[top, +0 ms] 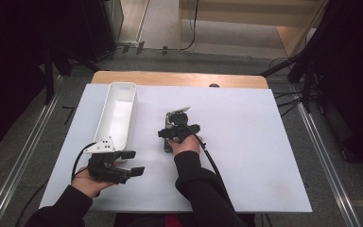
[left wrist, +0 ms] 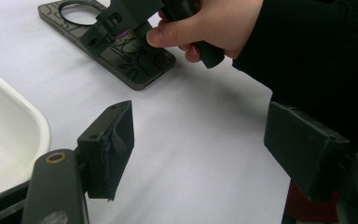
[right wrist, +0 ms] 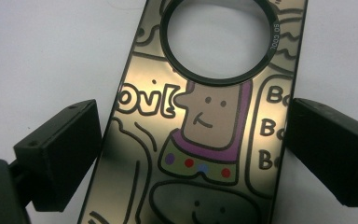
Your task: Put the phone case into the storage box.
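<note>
Near the middle of the high view, on the white desk (top: pixel 246 142), a phone case (top: pixel 172 130) lies flat, with the right gripper (top: pixel 178 131) held over it. Seen in the right gripper view, that gripper is released, its two black jaws standing wide to either side of the phone case (right wrist: pixel 200 135) and, as far as one can tell, not yet pressing its long edges. It looks like a thin, stiff, light shell with a glossy mirror-like face, so I judge it slippery and apt to skid on the smooth desk; the long side edges offer the surest hold, squeezed across the width below the round black ring (right wrist: pixel 219 39), while the flat face gives nothing to pinch. Small white lettering on the ring seems to read "SO COOL", though it is tiny. Cartoon drawings cover the face: outlined letters that look like "ovi", and "Bo" or "Ba" repeated down the right edge, cut off. At lower left of the high view the left gripper (top: pixel 131 163) is also released and empty, beside a white tray (top: pixel 134 97); its own view shows the phone case (left wrist: pixel 130 60) at upper left.
</note>
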Motion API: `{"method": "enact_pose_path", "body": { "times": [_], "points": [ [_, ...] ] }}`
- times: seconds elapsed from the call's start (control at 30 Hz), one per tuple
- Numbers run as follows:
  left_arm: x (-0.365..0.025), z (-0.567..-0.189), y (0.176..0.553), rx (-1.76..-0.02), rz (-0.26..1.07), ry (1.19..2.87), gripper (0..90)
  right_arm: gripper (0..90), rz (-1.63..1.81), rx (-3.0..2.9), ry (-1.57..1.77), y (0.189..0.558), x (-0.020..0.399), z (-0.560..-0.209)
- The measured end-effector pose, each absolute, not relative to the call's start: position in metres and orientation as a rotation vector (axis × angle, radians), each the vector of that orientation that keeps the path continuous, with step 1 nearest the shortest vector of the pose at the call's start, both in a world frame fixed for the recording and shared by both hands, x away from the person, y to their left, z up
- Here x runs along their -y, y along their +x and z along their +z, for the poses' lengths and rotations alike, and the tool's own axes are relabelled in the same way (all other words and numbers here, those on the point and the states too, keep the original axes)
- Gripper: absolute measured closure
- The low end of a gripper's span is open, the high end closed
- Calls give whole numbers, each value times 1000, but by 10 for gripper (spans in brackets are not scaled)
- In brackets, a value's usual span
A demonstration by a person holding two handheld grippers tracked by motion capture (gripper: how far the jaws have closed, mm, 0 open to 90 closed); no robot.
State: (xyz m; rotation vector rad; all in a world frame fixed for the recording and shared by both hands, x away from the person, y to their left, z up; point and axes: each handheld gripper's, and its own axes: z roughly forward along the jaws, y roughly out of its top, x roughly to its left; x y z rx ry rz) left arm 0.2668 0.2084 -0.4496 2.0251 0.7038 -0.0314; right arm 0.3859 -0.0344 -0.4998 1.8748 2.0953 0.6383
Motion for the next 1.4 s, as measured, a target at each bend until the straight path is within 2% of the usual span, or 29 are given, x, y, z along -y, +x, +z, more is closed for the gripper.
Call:
{"method": "enact_pose_path", "body": {
  "times": [1.4],
  "points": [
    [-209, -449, 268, -708, -28, 2024, 240, 101, 624, -2072, 1994, 388, 37, -493]
  ]
}}
